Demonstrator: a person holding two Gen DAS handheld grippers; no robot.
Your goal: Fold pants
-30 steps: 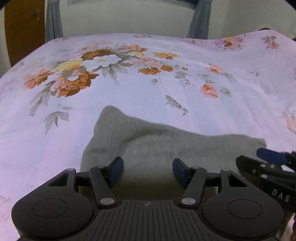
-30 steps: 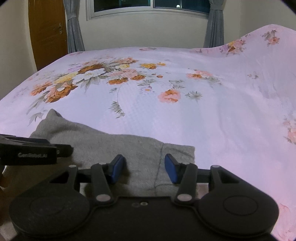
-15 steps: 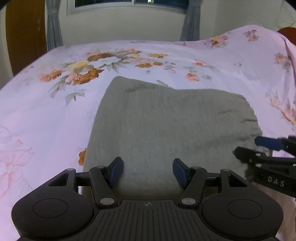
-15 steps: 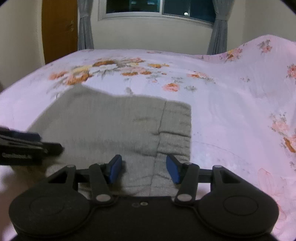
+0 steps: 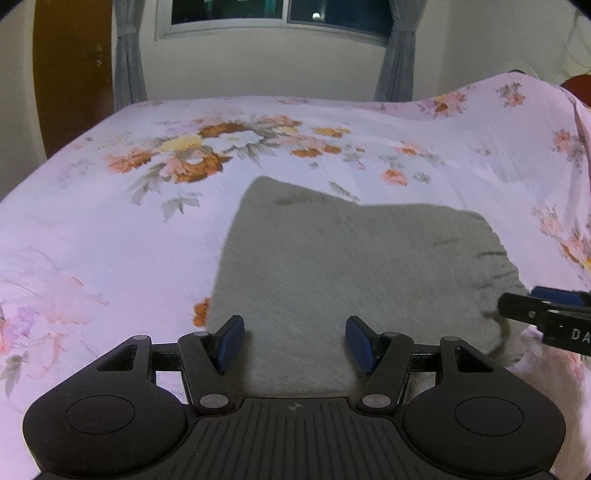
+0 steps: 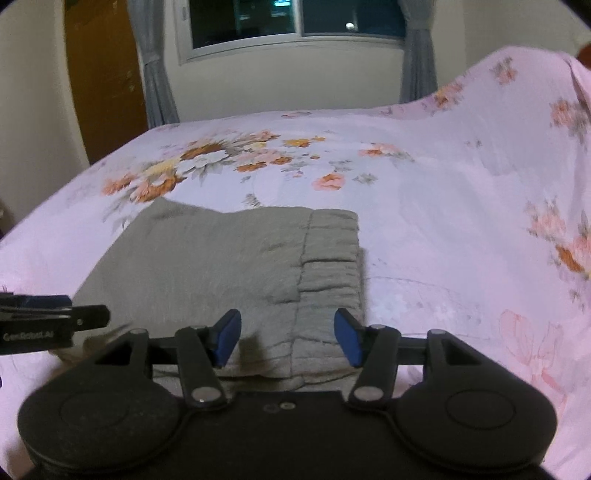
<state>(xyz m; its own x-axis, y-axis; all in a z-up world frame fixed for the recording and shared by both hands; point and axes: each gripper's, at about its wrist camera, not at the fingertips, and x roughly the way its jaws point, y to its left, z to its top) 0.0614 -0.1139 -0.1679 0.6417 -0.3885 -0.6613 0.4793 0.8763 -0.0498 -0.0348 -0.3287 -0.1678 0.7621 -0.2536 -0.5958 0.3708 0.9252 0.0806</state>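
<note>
Grey pants [image 5: 354, 266] lie folded flat on the bed [image 5: 110, 236], w/ its pink floral sheet, in a roughly rectangular stack. Seen from the right wrist cam, the ribbed waistband [image 6: 330, 266] runs down the pants' right edge, layers stacked one on another.

Left gripper [image 5: 294, 343]: fingers [image 5: 231, 341] spread wide, nothing between them, hovering over the near edge of the pants toward their left side. Blue pads face each other w/ grey cloth showing in the gap; can't tell if the tips touch the fabric.

Right gripper [image 6: 287, 341]: fingers [image 6: 347, 341] also wide apart, holding nothing, over the pants' near right corner, waistband seam between them. Contact w/ cloth can't be told here either.

Each gripper shows at the edge of the other's cam: the right one [image 5: 546, 314] beside the pants' right edge, the left one [image 6: 51, 321] at their left edge.

Beyond the pants, at the bed's far side: wall w/ a dark window [image 6: 295, 22], grey curtains [image 5: 129, 66] either side, brown door [image 6: 103, 81] left of them.
</note>
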